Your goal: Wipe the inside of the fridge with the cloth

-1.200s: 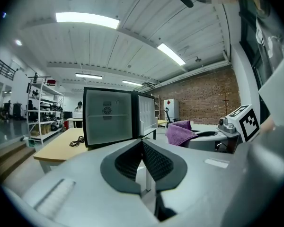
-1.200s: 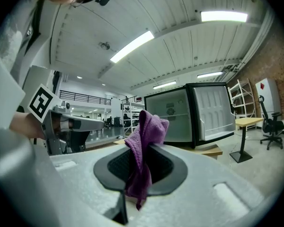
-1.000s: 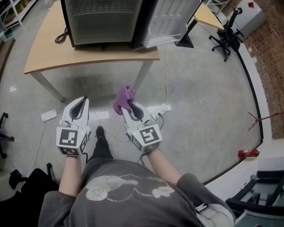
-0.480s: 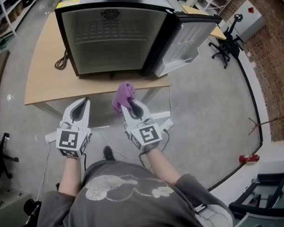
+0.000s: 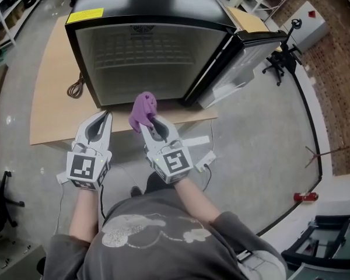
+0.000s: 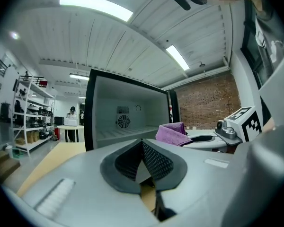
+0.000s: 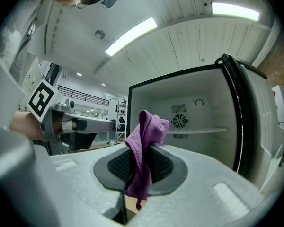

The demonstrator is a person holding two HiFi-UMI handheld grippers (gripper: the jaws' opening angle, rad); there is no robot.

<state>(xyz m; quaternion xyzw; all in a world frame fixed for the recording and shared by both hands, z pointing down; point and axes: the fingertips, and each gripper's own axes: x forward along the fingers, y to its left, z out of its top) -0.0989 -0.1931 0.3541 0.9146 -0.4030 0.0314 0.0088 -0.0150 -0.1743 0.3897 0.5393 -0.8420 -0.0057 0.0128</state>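
On the wooden table (image 5: 49, 101), in front of the person: one compact black fridge (image 5: 146, 7), door (image 5: 245, 60) swung wide to the right. The white interior is exposed, with a wire shelf (image 5: 141, 50) across it and a round fan grille (image 7: 180, 121) on the back wall.

In front of the opening, low, near the table edge: right gripper (image 5: 150, 121), jaws clamped on a purple cloth (image 5: 142, 110). The cloth is caught by a narrow fold. Most of it bunches above the fingertips and a short tail hangs below. It is not yet inside the fridge.

Beside it, to the left: left gripper (image 5: 102, 119), jaws pressed together on nothing, touching neither fridge nor cloth.

Task status, as judged: approach stage, no surface wiped.

Hazards noted:
- The thin pinch may let the cloth drag out once it rubs a wall.
- Loose folds may snag on the wire shelf or the fan grille.
- The bulky jaw housing may strike the shelf or door frame on entry.
- The fridge, unbraced, may slide backward if pushed hard.
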